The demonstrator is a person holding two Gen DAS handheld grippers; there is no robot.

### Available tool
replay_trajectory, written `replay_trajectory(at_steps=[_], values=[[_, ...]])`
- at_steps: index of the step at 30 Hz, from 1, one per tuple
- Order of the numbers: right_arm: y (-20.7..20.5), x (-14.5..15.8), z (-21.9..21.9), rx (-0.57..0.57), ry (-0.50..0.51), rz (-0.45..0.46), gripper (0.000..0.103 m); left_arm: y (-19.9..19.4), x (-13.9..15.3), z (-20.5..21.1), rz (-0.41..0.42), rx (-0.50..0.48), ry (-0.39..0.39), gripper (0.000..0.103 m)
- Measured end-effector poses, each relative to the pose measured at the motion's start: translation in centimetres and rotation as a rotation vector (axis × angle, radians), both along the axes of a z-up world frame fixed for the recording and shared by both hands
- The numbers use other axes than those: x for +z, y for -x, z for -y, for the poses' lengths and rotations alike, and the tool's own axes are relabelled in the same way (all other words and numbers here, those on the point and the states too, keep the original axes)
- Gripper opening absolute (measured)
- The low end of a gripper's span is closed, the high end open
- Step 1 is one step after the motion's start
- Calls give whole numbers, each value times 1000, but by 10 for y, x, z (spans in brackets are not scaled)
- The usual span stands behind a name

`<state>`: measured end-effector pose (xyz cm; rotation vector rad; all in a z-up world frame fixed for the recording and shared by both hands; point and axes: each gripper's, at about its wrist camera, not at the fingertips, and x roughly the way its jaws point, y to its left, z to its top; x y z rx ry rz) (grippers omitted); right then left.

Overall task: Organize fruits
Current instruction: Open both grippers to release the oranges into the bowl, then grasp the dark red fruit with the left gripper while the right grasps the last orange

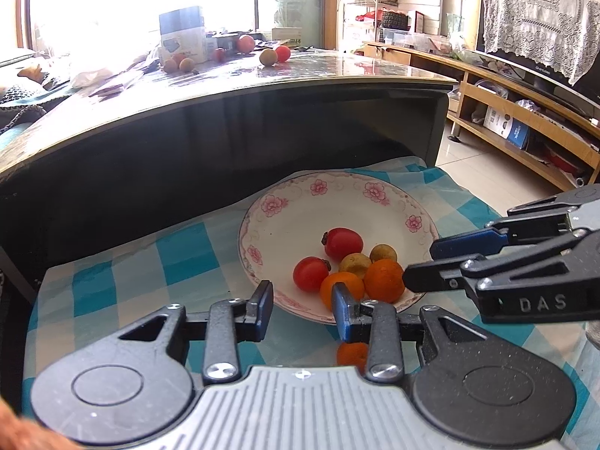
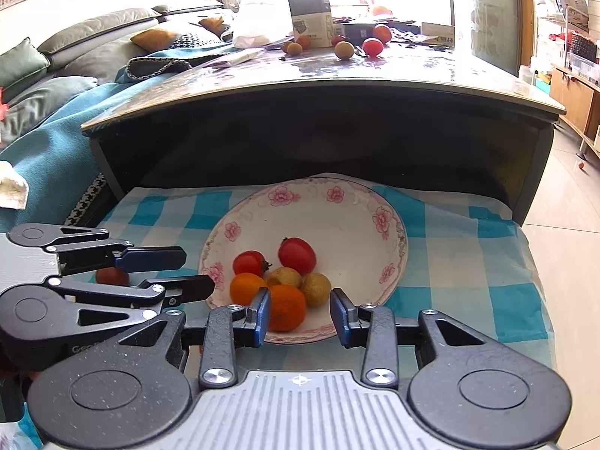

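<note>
Sitting on the blue-and-white checked cloth, the white floral-rimmed plate holds six small fruits. Left gripper and right gripper both hover wide open, holding nothing.

— What colours are you seeing on the plate?

— You're looking at white with pink flowers, holding two red tomatoes, two oranges and two yellow-green fruits.

— And underneath?

— Your cloth is showing blue-and-white checks.
</note>
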<state>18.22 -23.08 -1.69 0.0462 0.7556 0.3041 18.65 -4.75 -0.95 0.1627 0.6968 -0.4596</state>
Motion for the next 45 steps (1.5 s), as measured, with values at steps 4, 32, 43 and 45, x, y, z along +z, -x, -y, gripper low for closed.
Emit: replay_trajectory(at_steps=[4,32,43,45], values=[[9,3,-8,37,-11,-5,31,7,4,-9,-2,7,-16,43],[20,-25,-50,147,-38,-117,31,6,-24,-86,-32,170,-166,54],[14,-33,-52,139,-41,-128,35,-8,-39,-90,-45,206,-173,62],[12,-34,-52,133,-43,-123,35,-9,-40,-90,-41,206,-178,62]])
